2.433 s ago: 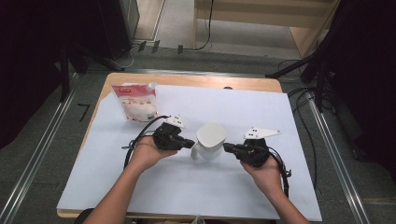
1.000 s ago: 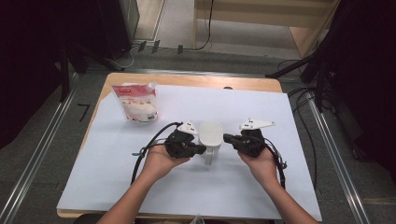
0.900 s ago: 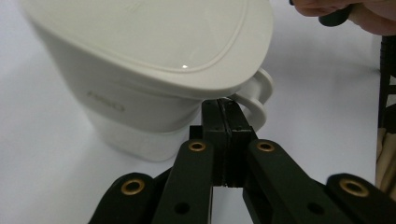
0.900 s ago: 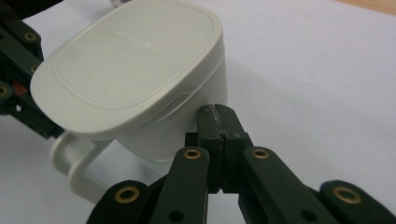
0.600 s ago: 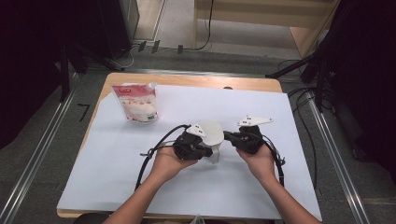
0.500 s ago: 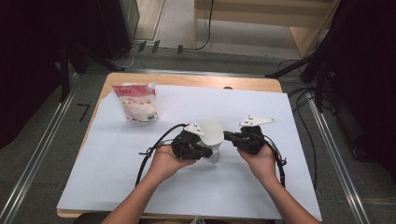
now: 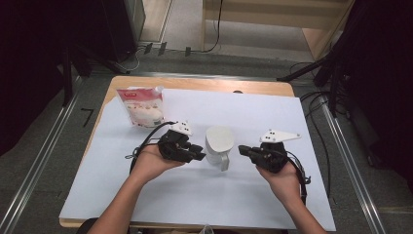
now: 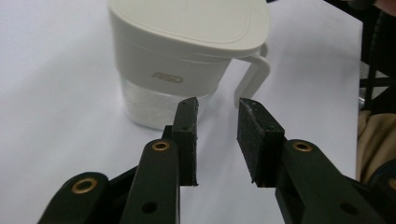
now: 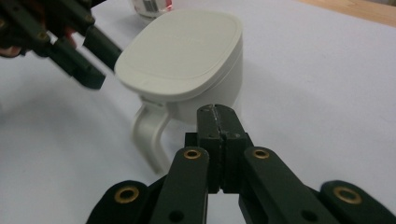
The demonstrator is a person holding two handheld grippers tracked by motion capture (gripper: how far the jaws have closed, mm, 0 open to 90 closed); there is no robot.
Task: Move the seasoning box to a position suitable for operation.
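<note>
White sheet-covered table (image 7: pixel 292 117) bears a lidded white plastic jug (image 7: pixel 217 145) between both hands. Left gripper (image 7: pixel 197 155), just opening, empty, points at it; right gripper (image 7: pixel 242 149), jaws pressed together, points opposite.

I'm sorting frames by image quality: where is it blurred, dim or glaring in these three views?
High view: the white sheet is evenly lit, the surroundings dark. Left gripper view: jug fairly sharp, its top washed pale, the left gripper crisp. Right gripper view: the left gripper at the upper left looks smeared, the jug's handle soft.
</note>
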